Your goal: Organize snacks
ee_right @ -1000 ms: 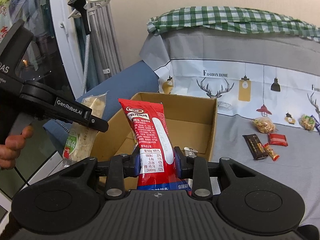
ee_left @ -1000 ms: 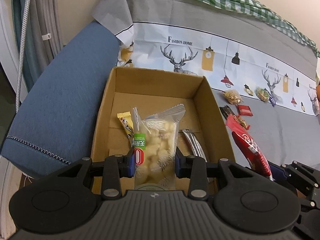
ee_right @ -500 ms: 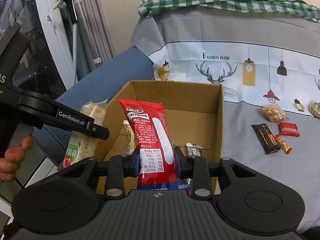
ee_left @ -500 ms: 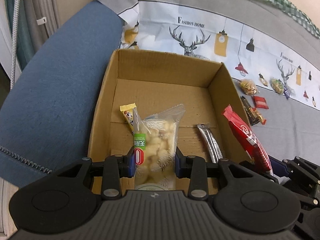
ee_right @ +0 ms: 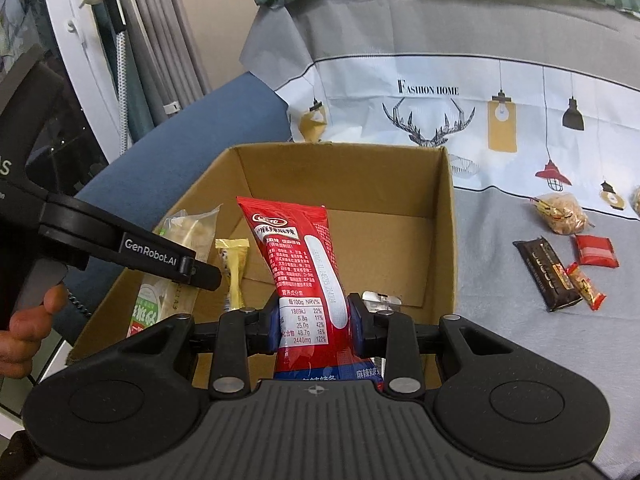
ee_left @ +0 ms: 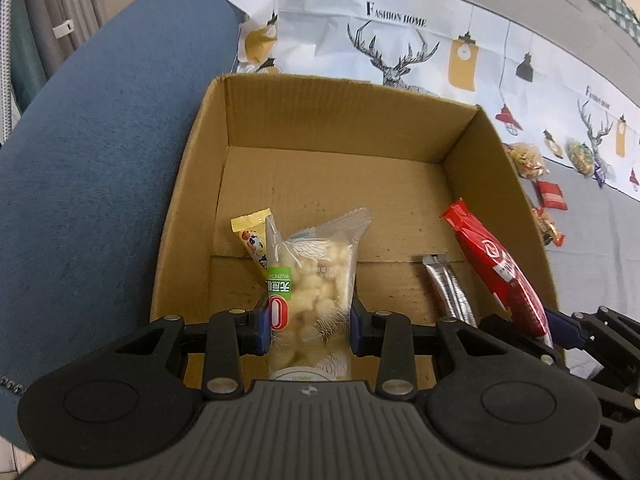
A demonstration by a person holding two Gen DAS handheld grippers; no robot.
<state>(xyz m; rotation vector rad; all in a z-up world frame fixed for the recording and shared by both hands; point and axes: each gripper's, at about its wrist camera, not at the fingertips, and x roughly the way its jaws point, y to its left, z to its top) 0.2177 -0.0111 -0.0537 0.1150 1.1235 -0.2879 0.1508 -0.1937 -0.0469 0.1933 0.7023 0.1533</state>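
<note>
— Left gripper (ee_left: pixel 307 322) first: what is it doing in the left wrist view?

— Its blue pads pinch a clear packet of pale puffed snacks (ee_left: pixel 314 280), which stands upright between them above the near end of the cardboard box (ee_left: pixel 348 120). On the box floor lie a small yellow candy stick (ee_left: pixel 252 236) just left of the packet and a silver wrapper (ee_left: pixel 446 284) to the right. Further right, the red snack pouch (ee_left: pixel 496 268) leans over the box's right wall, with the other tool's black frame below it.

— And outside the box there?

— A few small snacks (ee_left: pixel 536 176) lie on the grey printed cloth (ee_left: pixel 580 240) to the right. A blue cushion (ee_left: pixel 100 140) sits along the box's left side.

— Now the right wrist view.

— Right gripper (ee_right: pixel 316 326) is clamped on the red snack pouch (ee_right: pixel 308 272), upright, over the near right part of the box (ee_right: pixel 448 220). The left tool (ee_right: pixel 132 246) reaches in from the left with the puffed-snack packet (ee_right: pixel 176 264) in its grip, and a hand (ee_right: pixel 24 332) holds its handle at the left edge. The yellow stick (ee_right: pixel 234 268) stands out between the two packets, and the silver wrapper (ee_right: pixel 380 300) peeks out beside the right pad.

— Anything on the cloth?

— A dark bar (ee_right: pixel 546 276), a small red packet (ee_right: pixel 596 250), an orange-red stick (ee_right: pixel 584 286) and a bag of nuts (ee_right: pixel 562 214), all well apart from the box.
</note>
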